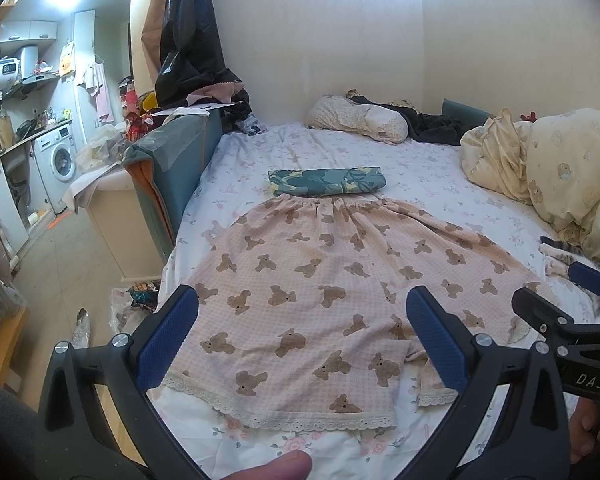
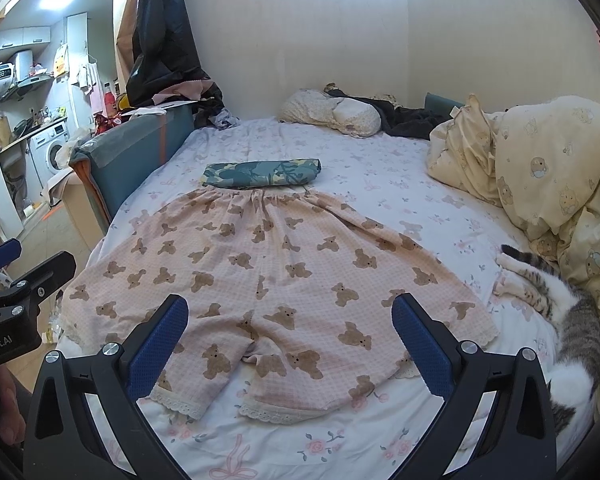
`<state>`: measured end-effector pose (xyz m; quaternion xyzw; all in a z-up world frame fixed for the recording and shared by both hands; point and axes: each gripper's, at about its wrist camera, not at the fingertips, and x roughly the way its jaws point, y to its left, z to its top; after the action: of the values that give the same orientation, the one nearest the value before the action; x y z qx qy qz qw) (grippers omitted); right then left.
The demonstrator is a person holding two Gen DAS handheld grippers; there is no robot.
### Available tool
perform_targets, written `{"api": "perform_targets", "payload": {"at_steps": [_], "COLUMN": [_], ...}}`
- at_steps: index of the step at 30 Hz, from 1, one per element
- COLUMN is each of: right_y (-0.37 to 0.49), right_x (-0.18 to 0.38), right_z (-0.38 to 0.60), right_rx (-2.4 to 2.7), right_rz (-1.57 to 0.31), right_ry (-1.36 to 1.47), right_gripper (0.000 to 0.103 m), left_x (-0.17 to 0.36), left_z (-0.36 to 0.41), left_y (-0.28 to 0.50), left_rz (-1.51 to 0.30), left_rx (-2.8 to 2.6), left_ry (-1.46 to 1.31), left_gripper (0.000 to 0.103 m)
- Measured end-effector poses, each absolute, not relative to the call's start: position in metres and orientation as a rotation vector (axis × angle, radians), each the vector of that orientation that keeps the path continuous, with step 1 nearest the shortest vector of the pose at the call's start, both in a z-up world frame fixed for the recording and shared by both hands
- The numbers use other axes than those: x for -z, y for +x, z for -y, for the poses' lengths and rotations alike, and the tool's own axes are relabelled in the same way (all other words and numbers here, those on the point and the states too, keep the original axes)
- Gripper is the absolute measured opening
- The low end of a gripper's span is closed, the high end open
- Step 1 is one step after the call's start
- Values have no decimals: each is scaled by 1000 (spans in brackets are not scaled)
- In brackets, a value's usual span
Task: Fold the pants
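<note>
Pink checked pants (image 1: 320, 280) with brown bear prints lie spread flat on the bed, waistband at the far end, lace-trimmed leg hems near me. They also show in the right wrist view (image 2: 276, 272). My left gripper (image 1: 302, 336) is open and empty, above the left leg near its hem. My right gripper (image 2: 290, 340) is open and empty, above the crotch and the right leg. The right gripper also shows at the right edge of the left wrist view (image 1: 556, 300).
A folded green patterned cloth (image 2: 262, 174) lies just beyond the waistband. A tabby cat (image 2: 560, 312) lies at the bed's right side. A cream duvet (image 2: 540, 168) is heaped at the right, a pillow (image 2: 332, 114) at the head. The bed's left edge drops to the floor.
</note>
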<state>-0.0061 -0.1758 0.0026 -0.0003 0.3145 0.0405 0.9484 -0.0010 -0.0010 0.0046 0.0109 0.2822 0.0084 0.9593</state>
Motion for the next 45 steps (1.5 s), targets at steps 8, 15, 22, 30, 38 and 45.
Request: {"api": "perform_targets", "payload": {"at_steps": [8, 15, 22, 30, 38, 45], "right_y": [-6, -4, 49, 109, 123, 119], "right_x": [-3, 1, 26, 120, 157, 91], "right_z": [176, 177, 265, 417, 449, 401], "right_rx": [-84, -89, -4, 407, 475, 203], "right_rz": [-640, -656, -864, -1130, -1177, -963], "right_ry": [-3, 14, 317, 573, 484, 457], "right_gripper": [103, 103, 103, 99, 20, 2], "left_x": [-4, -4, 9, 25, 26, 22], "left_z": [1, -3, -14, -21, -23, -30], "left_y": [-1, 2, 26, 43, 58, 59], "left_rz": [-572, -606, -720, -813, -849, -860], "left_rx": [-18, -21, -95, -123, -114, -106], "left_ry": [22, 14, 1, -42, -83, -134], "left_gripper": [102, 102, 102, 102, 102, 102]}}
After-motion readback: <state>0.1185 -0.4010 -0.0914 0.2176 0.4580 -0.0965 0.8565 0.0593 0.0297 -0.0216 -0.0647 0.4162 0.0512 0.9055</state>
